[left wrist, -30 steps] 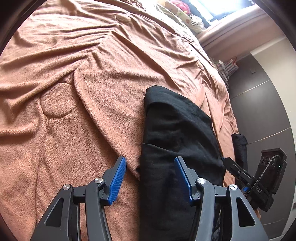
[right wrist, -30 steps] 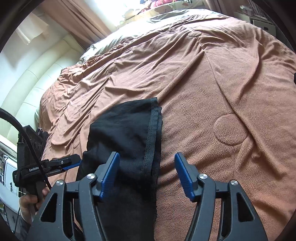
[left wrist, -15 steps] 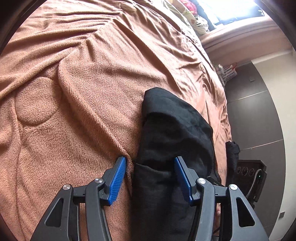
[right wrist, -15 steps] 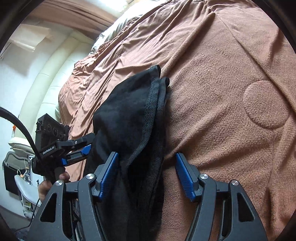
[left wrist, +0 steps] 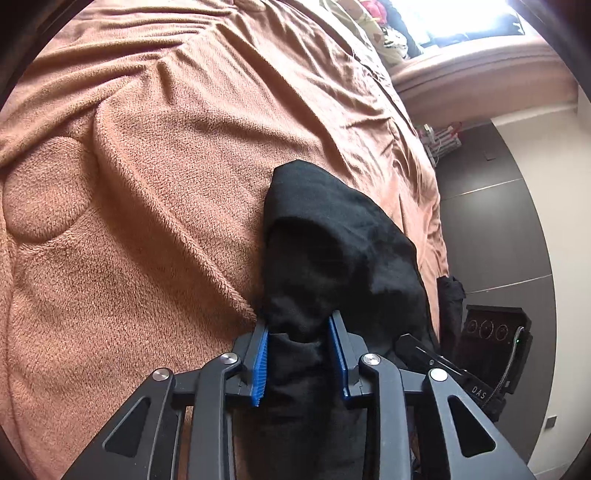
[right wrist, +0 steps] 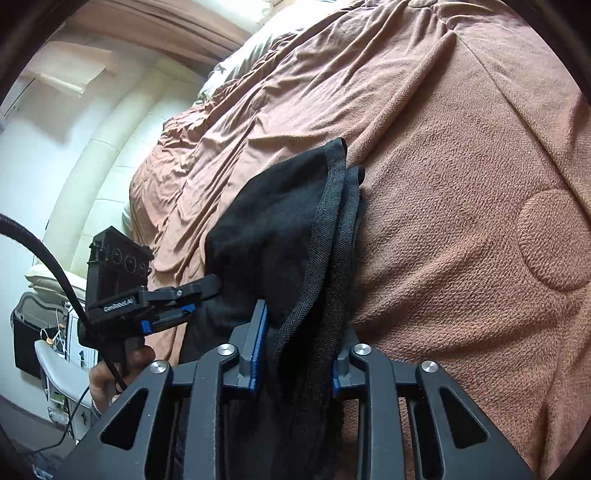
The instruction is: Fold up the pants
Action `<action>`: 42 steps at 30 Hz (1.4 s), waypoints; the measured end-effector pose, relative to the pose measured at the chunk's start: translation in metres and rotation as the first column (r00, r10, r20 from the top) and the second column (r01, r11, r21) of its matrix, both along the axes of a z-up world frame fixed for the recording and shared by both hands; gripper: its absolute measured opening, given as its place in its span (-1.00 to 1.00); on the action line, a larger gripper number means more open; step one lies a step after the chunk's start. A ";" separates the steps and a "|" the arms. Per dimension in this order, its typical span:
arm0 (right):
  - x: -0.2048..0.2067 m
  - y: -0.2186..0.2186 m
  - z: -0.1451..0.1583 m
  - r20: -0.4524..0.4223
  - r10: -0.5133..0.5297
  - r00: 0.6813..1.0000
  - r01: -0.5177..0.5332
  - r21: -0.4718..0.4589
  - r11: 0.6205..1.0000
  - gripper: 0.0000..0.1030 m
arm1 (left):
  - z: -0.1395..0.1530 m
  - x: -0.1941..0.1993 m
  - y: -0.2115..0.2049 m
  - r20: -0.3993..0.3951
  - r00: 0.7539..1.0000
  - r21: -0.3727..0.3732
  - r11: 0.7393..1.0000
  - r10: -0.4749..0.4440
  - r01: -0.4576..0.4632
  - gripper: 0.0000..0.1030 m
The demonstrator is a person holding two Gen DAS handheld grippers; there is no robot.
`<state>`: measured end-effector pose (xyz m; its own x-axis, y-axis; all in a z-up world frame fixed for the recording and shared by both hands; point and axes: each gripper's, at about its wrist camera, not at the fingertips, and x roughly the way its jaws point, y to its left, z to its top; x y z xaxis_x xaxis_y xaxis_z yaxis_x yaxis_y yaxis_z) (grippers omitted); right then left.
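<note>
Black pants [left wrist: 332, 240] lie folded into a narrow strip on a brown fleece blanket [left wrist: 147, 184]. My left gripper [left wrist: 298, 321] has its blue pads pressed on the near end of the strip, and the jaws are still closing with bunched cloth between them. In the right wrist view, the hemmed edges of the pants [right wrist: 280, 206] run up from my right gripper [right wrist: 304, 321]. Its jaws are also closing, and its pads squeeze the layered cloth. The left gripper [right wrist: 192, 291] shows to the left there, pinching the same garment, held by a hand [right wrist: 110, 373].
The blanket [right wrist: 443, 147] covers a wide bed with wrinkles and round quilted marks. A cream padded headboard [right wrist: 110, 147] stands beyond the bed's edge. A dark wall [left wrist: 498, 221] and a small rack [left wrist: 443, 136] sit past the other edge. Clutter [left wrist: 384, 22] lies by the window.
Both grippers sank toward the bed and their jaws closed from wide apart onto the near end of the pants. The cloth now bunches between the pads.
</note>
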<state>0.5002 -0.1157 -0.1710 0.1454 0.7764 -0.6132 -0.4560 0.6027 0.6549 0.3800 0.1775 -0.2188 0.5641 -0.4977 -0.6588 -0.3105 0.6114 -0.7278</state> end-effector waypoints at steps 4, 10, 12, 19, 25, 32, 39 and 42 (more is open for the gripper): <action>-0.011 0.007 0.010 0.056 0.004 0.998 -0.002 -0.034 0.999 -0.64 | 0.014 -0.004 -0.002 0.038 0.999 0.031 1.000 -0.005 0.004 -0.74; -0.028 0.012 0.028 0.095 -0.015 0.995 0.018 -0.026 1.000 -0.68 | 0.037 -0.015 -0.001 0.096 0.995 0.046 0.999 -0.012 0.007 -0.77; -0.038 0.010 0.036 0.122 -0.016 0.992 0.018 -0.018 1.000 -0.69 | 0.045 -0.018 -0.001 0.115 0.993 0.047 0.999 -0.013 0.008 -0.77; -0.072 0.005 0.060 0.201 -0.060 0.978 0.061 0.001 0.998 -0.71 | 0.079 -0.034 -0.007 0.191 0.981 0.062 0.998 -0.027 0.015 -0.78; -0.108 -0.005 0.082 0.269 -0.081 0.960 0.079 0.018 0.997 -0.71 | 0.109 -0.055 -0.017 0.251 0.967 0.084 0.996 -0.038 0.018 -0.78; -0.156 -0.027 0.109 0.336 -0.098 0.937 0.093 0.029 0.995 -0.71 | 0.142 -0.082 -0.034 0.302 0.952 0.106 0.994 -0.041 0.009 -0.78; -0.204 -0.053 0.131 0.374 -0.117 0.920 0.109 0.042 0.993 -0.71 | 0.173 -0.110 -0.048 0.358 0.932 0.129 0.992 -0.054 0.008 -0.78; -0.225 -0.062 0.142 0.399 -0.129 0.908 0.122 0.044 0.992 -0.71 | 0.182 -0.123 -0.054 0.378 0.924 0.125 0.992 -0.058 0.011 -0.78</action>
